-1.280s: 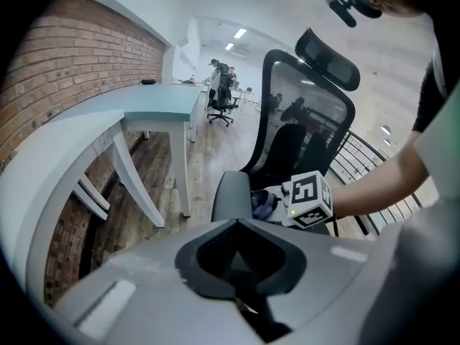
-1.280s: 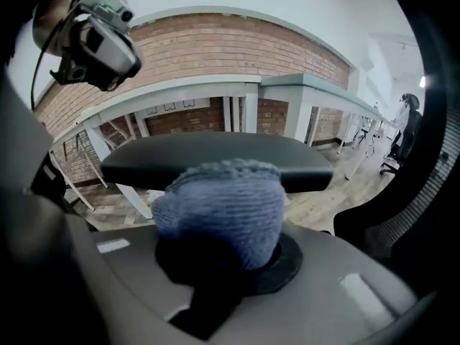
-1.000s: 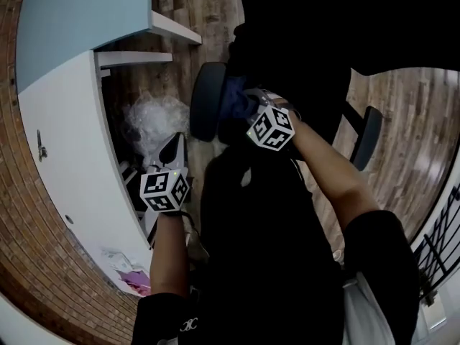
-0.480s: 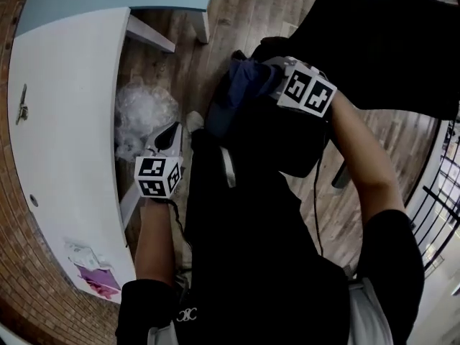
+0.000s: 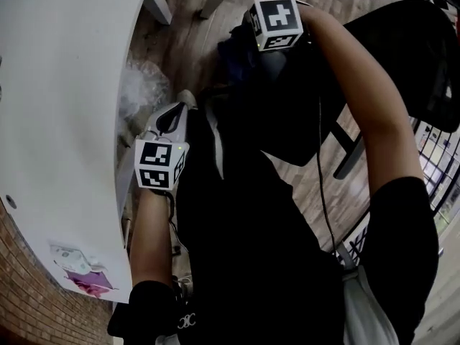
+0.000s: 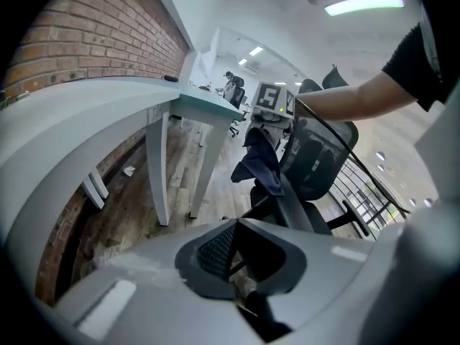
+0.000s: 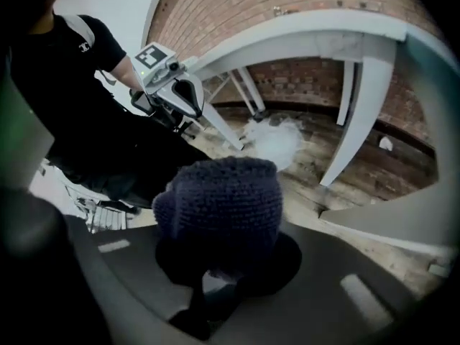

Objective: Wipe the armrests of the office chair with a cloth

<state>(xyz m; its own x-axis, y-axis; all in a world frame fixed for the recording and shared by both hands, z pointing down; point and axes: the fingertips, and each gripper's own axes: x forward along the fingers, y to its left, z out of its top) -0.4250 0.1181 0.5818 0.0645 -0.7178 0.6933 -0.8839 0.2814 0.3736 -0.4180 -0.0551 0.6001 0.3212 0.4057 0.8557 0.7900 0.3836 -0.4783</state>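
My right gripper (image 5: 250,45) is raised at the top of the head view, shut on a dark blue cloth (image 5: 233,52). In the right gripper view the knitted cloth (image 7: 223,203) bulges out of the jaws. The left gripper view shows the cloth (image 6: 260,162) hanging over the near armrest (image 6: 291,203) of the black office chair (image 6: 323,157); whether it touches I cannot tell. In the head view the chair (image 5: 420,49) is at the right. My left gripper (image 5: 172,117) is lower left by the desk edge, shut and holding nothing, apart from the chair.
A curved white desk (image 5: 65,121) fills the left, with papers (image 5: 79,268) near its front edge. Crumpled clear plastic (image 5: 144,85) lies on the wooden floor beneath it. Desk legs (image 7: 356,124) and a brick wall (image 6: 93,34) stand behind. A black railing (image 5: 438,171) is at the right.
My right gripper has carried the cloth up and away to the top of the head view. The view has swung, so the chair now lies further right. My left gripper has barely moved.
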